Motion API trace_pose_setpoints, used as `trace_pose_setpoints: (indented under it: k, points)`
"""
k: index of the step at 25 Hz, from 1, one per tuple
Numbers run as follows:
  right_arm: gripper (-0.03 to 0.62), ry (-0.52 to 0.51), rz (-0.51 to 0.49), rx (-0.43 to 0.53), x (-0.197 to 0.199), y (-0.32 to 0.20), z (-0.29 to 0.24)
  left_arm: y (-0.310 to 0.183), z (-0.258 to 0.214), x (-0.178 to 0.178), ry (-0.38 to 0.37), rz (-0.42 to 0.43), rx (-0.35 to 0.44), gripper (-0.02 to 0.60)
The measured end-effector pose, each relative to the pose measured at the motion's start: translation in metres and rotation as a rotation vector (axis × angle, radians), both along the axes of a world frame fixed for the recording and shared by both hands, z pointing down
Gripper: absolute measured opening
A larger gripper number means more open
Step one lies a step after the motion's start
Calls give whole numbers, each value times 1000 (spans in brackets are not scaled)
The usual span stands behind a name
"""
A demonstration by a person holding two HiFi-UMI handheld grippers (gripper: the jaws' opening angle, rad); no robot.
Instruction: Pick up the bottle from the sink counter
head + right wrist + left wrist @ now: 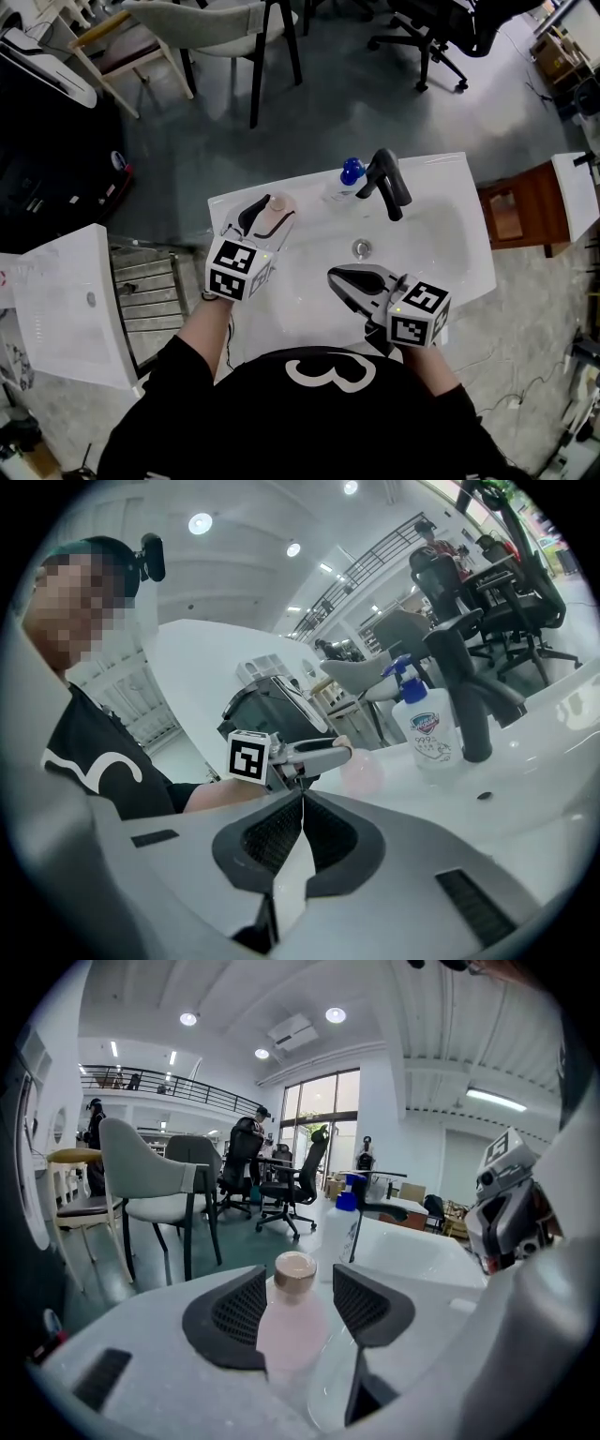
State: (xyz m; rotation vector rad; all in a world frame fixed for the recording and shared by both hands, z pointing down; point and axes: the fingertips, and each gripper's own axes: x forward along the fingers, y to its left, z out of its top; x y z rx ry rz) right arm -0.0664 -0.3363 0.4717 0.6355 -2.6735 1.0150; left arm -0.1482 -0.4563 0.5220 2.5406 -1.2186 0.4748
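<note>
Right now the pink bottle (292, 1326) stands upright on the sink counter (309, 187), well to the left of the faucet (386, 178), with its tan cap up and its long axis vertical. Your left gripper (269, 216) straddles it: jaws spread wide, a pad either side, no squeeze yet by my read. Your right gripper (339, 279) has its jaws pressed together on nothing and hangs nearer you than the faucet, farther from the bottle. Closing looks like the left's job.

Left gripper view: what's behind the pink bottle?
A white soap bottle with blue pump, the black faucet, chairs farther back. The pink bottle covers whatever sits directly behind it.
</note>
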Motion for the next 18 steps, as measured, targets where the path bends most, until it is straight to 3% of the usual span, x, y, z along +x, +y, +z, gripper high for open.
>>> trace_pose_setpoints:
  k: [18]
  points:
    - [14,16,13,-28,8,0,12,-12,13,4,-24,-56,72,155]
